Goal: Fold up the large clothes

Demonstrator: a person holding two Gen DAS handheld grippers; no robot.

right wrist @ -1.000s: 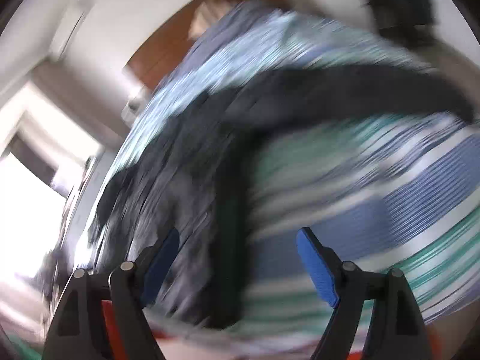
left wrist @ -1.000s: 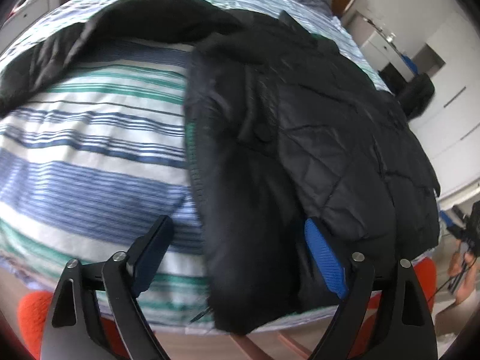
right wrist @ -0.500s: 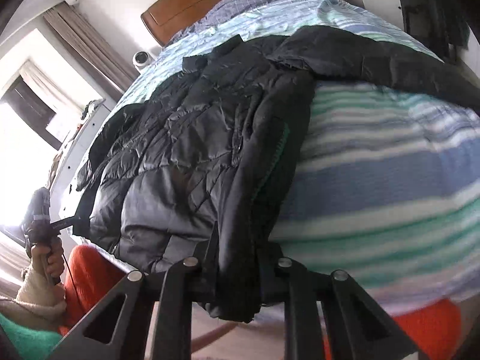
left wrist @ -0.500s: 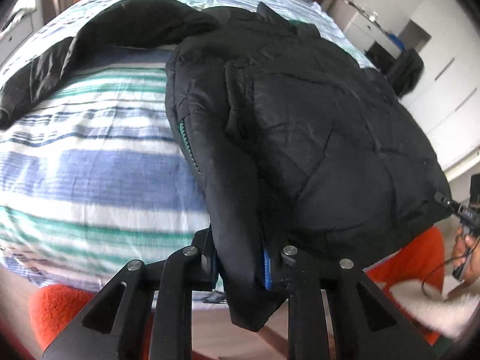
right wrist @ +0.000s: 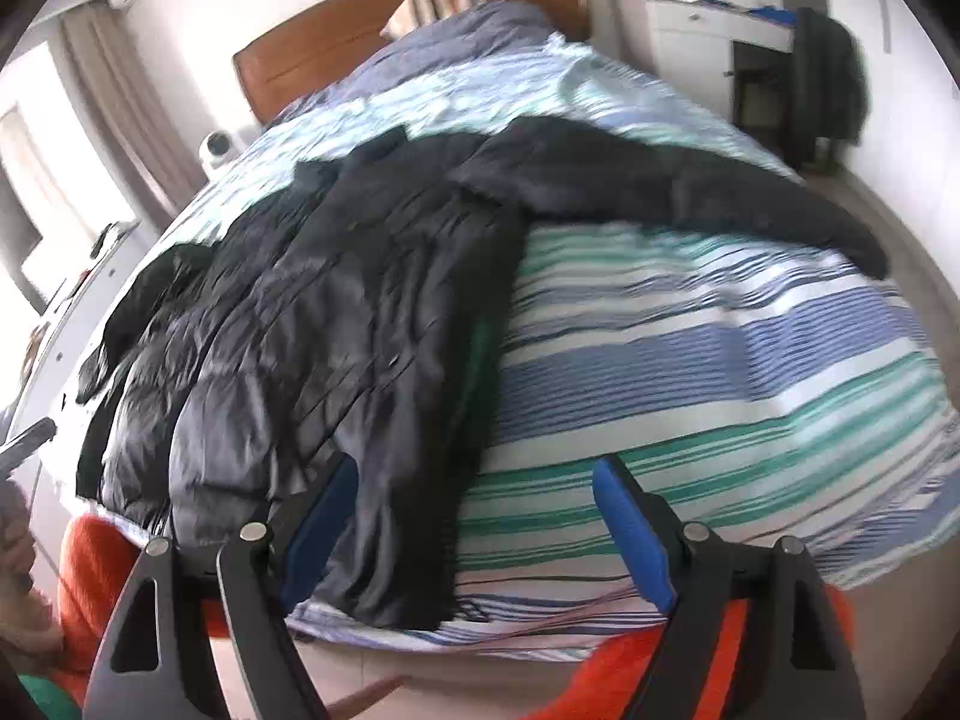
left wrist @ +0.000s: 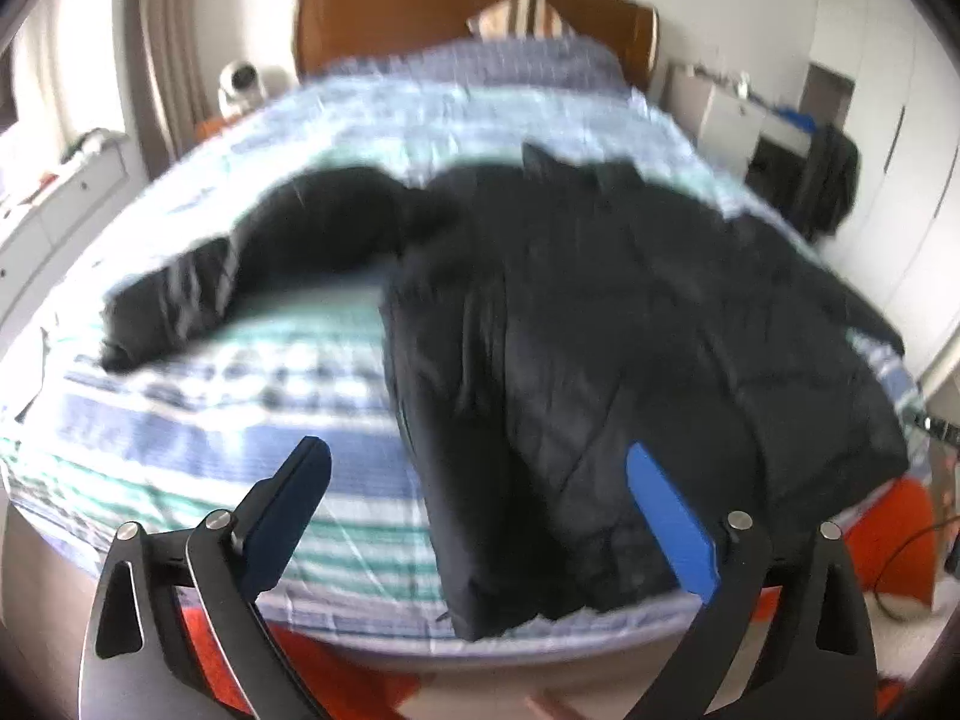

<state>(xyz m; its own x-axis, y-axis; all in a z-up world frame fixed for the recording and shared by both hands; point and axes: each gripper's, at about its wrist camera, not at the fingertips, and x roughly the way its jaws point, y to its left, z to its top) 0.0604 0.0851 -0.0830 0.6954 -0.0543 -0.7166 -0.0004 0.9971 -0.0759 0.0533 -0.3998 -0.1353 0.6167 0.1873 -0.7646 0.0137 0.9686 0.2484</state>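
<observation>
A black quilted jacket (left wrist: pixel 630 348) lies on a bed with a striped cover (left wrist: pixel 180 438). Its body is folded over along a long edge that runs to the foot of the bed, and one sleeve (left wrist: pixel 252 264) stretches out sideways. My left gripper (left wrist: pixel 480 516) is open and empty, held back from the jacket's bottom hem. In the right wrist view the jacket (right wrist: pixel 336 324) lies left of centre with its sleeve (right wrist: pixel 690 192) reaching right. My right gripper (right wrist: pixel 474 528) is open and empty above the hem corner.
A wooden headboard (left wrist: pixel 420 12) and pillow stand at the far end. White drawers (left wrist: pixel 60 204) line the left wall. A white cabinet (right wrist: pixel 690 42) and a dark garment on a chair (right wrist: pixel 828 78) stand on the right. An orange rug (right wrist: pixel 630 678) lies at the bed's foot.
Half a second ago both grippers were shut on the jacket's bottom hem. Both have let go, opened wide and pulled back and up from the bed.
</observation>
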